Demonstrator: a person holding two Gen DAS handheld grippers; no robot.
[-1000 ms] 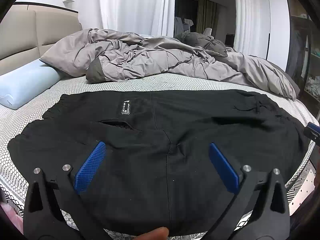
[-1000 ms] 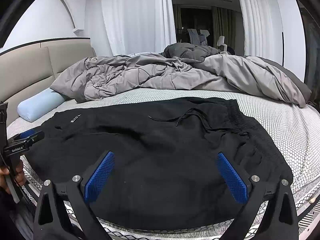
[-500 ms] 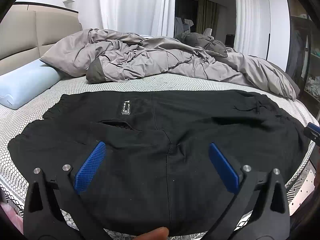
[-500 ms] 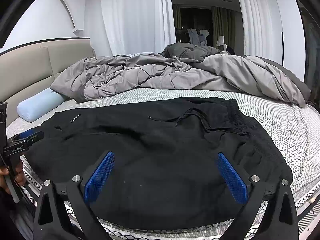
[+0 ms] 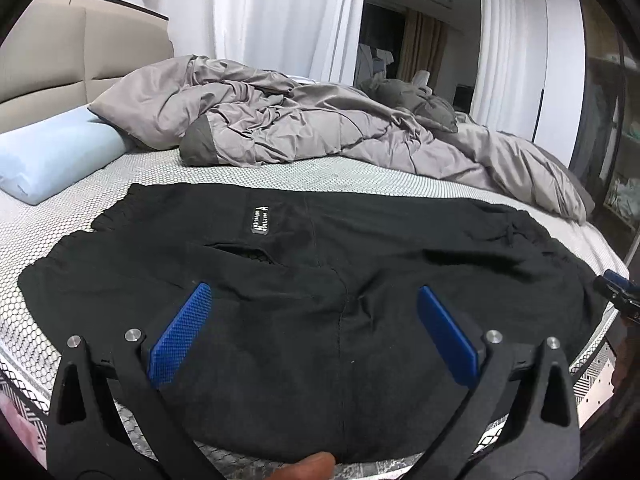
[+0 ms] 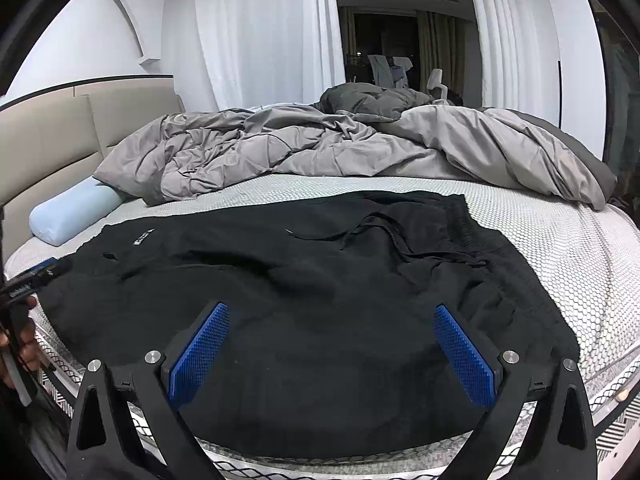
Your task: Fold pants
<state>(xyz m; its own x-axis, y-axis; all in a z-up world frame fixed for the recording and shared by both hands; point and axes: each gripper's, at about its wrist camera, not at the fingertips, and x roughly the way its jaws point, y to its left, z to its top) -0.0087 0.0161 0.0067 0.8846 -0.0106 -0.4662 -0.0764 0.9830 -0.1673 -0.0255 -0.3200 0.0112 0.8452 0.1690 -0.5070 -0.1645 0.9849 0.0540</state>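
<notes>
Black pants (image 5: pixel 320 264) lie spread flat across the near part of the bed, with a small white label (image 5: pixel 259 221) toward the left end. In the right wrist view the pants (image 6: pixel 304 288) show their drawstring waistband (image 6: pixel 404 236) at the right. My left gripper (image 5: pixel 312 312) is open, empty, hovering over the near edge of the pants. My right gripper (image 6: pixel 330 330) is open and empty over the waist half. Each gripper's tip shows at the edge of the other's view.
A crumpled grey duvet (image 5: pixel 320 128) fills the far half of the bed. A light blue bolster pillow (image 5: pixel 52 156) lies at the left by the beige headboard (image 6: pixel 48 128). The white honeycomb mattress (image 6: pixel 560 240) shows to the right. White curtains hang behind.
</notes>
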